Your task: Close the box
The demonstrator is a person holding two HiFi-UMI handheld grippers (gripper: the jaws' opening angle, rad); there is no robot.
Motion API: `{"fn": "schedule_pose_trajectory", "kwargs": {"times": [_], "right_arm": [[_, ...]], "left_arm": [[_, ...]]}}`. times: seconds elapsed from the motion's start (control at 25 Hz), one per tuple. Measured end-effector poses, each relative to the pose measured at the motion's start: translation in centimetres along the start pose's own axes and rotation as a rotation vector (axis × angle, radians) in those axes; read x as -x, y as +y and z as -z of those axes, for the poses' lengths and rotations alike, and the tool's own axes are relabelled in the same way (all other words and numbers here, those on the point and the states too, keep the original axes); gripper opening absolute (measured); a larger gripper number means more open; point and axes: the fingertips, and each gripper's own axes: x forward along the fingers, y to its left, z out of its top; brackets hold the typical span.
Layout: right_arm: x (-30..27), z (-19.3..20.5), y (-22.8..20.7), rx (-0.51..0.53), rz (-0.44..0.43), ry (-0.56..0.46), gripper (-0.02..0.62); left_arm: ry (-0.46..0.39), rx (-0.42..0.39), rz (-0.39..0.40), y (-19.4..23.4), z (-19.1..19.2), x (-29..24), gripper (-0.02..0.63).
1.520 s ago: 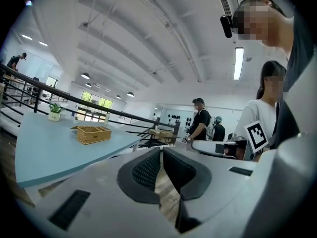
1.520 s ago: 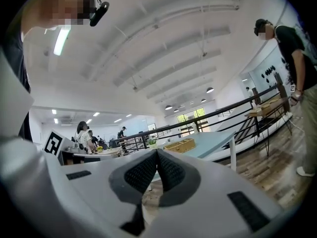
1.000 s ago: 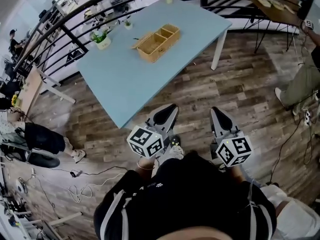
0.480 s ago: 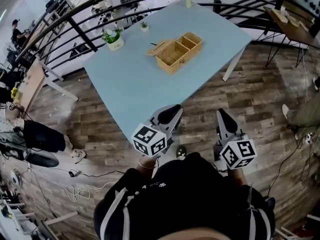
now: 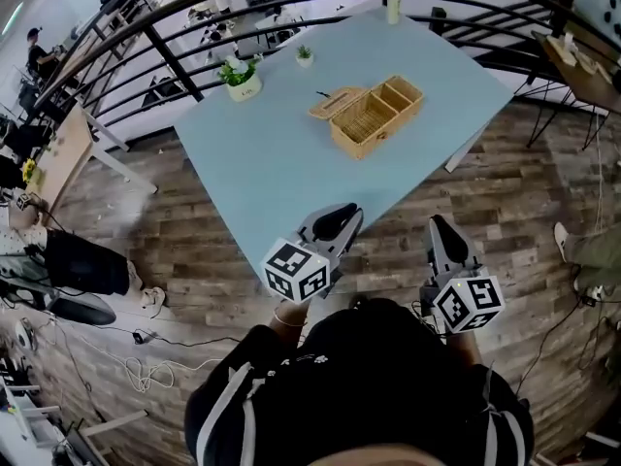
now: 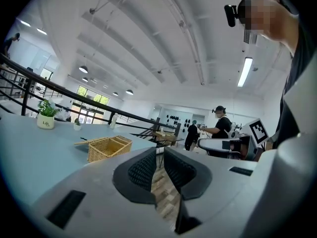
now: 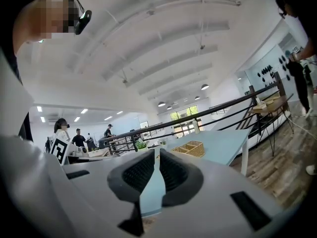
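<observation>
Box (image 5: 374, 115) lies open on the bench (image 5: 272, 178), well ahead of the left claw (image 5: 345, 212) and right claw (image 5: 439, 225), the 2 pressed together, empty.

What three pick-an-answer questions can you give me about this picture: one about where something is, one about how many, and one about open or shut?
1. Where is the wicker box?
A. on the wooden floor
B. on the table
C. hanging on the railing

2. How many potted plants stand on the table?
A. one
B. five
C. two

3. The box's lid is:
A. open
B. shut
C. lying on the floor

Answers:
1 B, the head view shows the box sitting on the light blue tabletop.
2 C, there is a big one and a small one farther back.
3 A, the lid is swung out to one side and the compartments inside show.
</observation>
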Motion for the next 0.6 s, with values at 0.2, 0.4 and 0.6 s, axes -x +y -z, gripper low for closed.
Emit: {"fn": "schedule_pose_trajectory", "kwargs": {"times": [0.2,0.4,0.6], "right_arm": [[-1.7,-0.3,-0.3,0.002,-0.01,0.015,0.034],[-5.2,-0.4,-0.5,0.001,-0.079,0.043,0.037],[-8.5,-1.0,-1.1,0.008,-0.168,0.065,0.038]], "left_arm": [[0.001,0.016,0.001,0.9,-0.1,-0.4,0.028],[-0.01,0.029,-0.066,3.1,-0.4,-0.5,0.029],[-0.018,0.048,-0.161,5.2,-0.4,-0.9,0.04]]}}
